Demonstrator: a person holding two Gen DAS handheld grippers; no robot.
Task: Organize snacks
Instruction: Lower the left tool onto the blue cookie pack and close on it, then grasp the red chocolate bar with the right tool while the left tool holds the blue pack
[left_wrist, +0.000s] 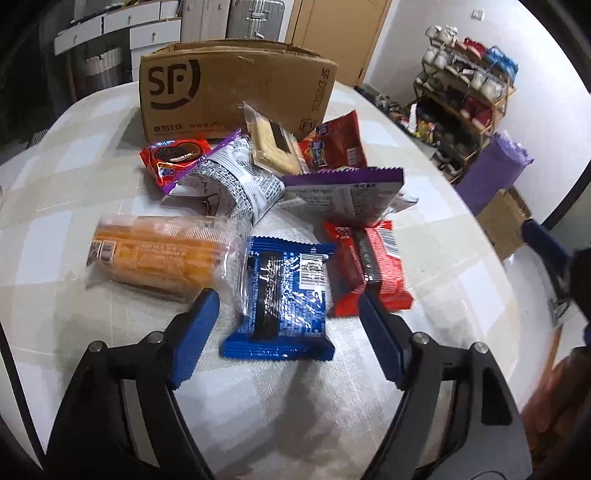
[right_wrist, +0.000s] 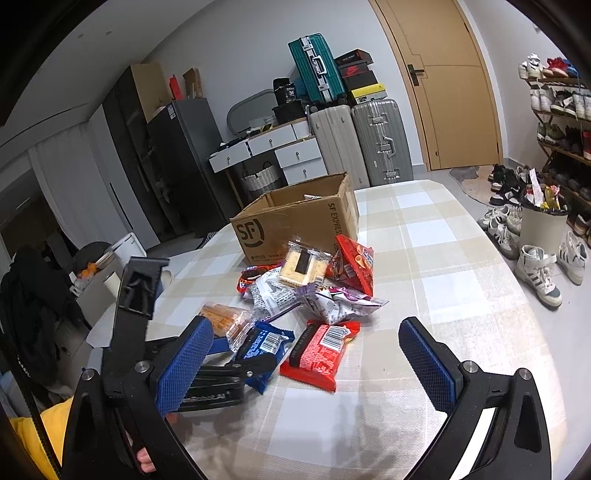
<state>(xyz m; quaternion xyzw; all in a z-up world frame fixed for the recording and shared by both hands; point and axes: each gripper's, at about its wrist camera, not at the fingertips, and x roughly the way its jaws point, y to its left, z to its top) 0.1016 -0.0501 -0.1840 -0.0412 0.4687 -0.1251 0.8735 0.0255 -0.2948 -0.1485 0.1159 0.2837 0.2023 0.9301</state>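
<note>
Blue snack packet (left_wrist: 282, 299) between spread left fingers (left_wrist: 195, 332)

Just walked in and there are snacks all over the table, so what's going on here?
A person with a gripper in each hand is sorting snack packets. The left gripper is open, its fingers either side of the blue packet, not gripping it. The right gripper is open too, above the table, holding nothing. The other packets, including the red packet, lie loose before the open cardboard box.
</note>
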